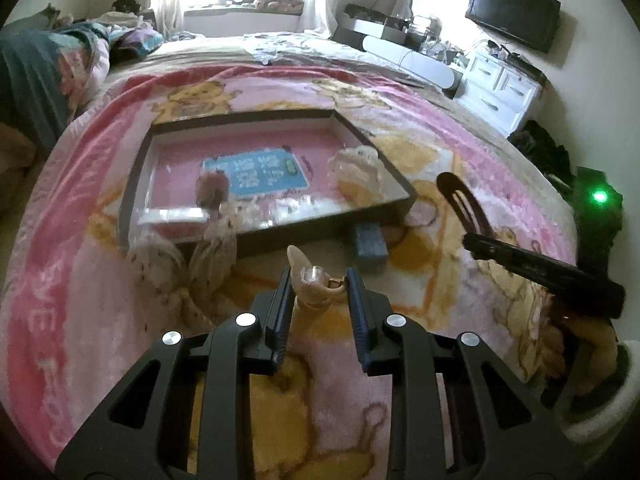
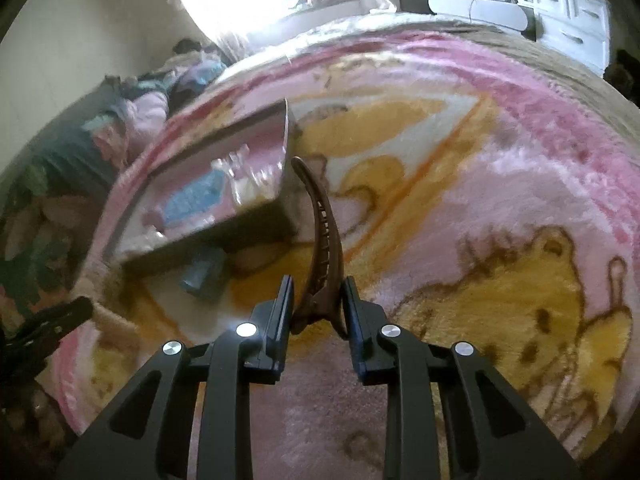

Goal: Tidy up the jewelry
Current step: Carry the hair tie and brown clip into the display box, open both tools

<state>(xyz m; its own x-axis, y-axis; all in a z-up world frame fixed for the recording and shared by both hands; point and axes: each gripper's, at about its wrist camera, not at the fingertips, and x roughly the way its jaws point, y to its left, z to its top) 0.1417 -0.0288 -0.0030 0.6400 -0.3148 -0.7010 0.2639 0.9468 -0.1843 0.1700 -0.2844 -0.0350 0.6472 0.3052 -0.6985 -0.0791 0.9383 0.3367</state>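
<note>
From the left wrist, the left gripper pinches a beige hair clip over the blanket, with the tray at twelve o'clock; from the right wrist, the right gripper pinches a brown hair clip, tray at eleven o'clock

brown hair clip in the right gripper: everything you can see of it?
The brown hair clip is a long, curved duckbill type that looks like glossy plastic, with a row of teeth along its inner edge. The right gripper is closed on its hinge end. Its tip points away, toward the near corner of the tray, above the blanket.
</note>
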